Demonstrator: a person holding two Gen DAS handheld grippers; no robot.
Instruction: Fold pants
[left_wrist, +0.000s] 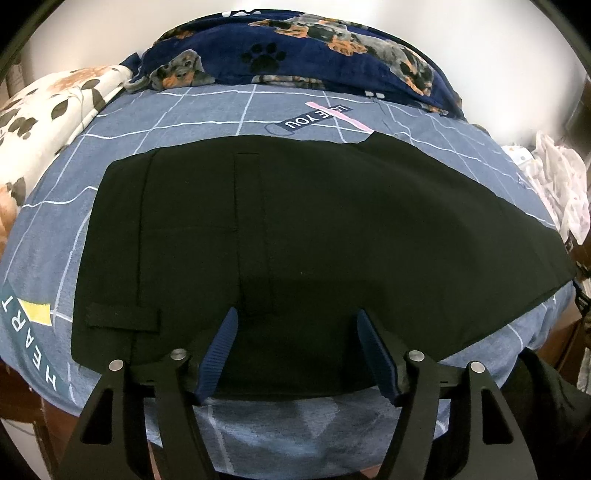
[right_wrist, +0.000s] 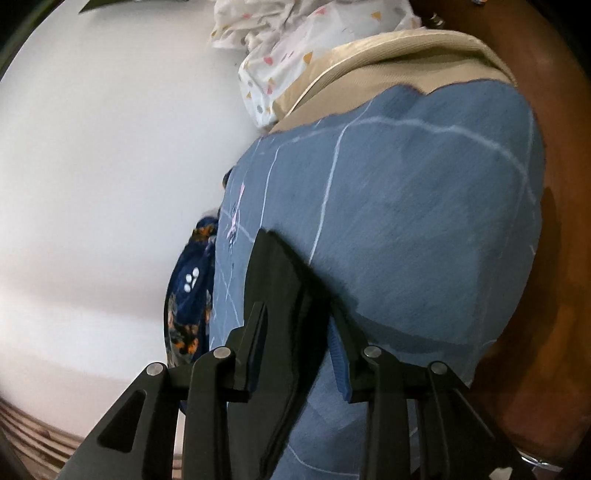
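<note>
**A bed carrying the pants and bedding**

The bed (left_wrist: 192, 122) wears a blue sheet crossed with thin white lines and printed words. Black pants (left_wrist: 295, 229) lie flat across its middle, reaching the near edge. A navy dog-print blanket (left_wrist: 295, 48) is bunched along the far side, a white leaf-patterned quilt (left_wrist: 44, 118) at the left, and a white dotted cloth (left_wrist: 561, 177) at the right.

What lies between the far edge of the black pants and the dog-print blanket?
Left wrist view: only bare blue grid bedsheet, printed with a dark label, separates the black pants from the dog-print blanket.
</note>
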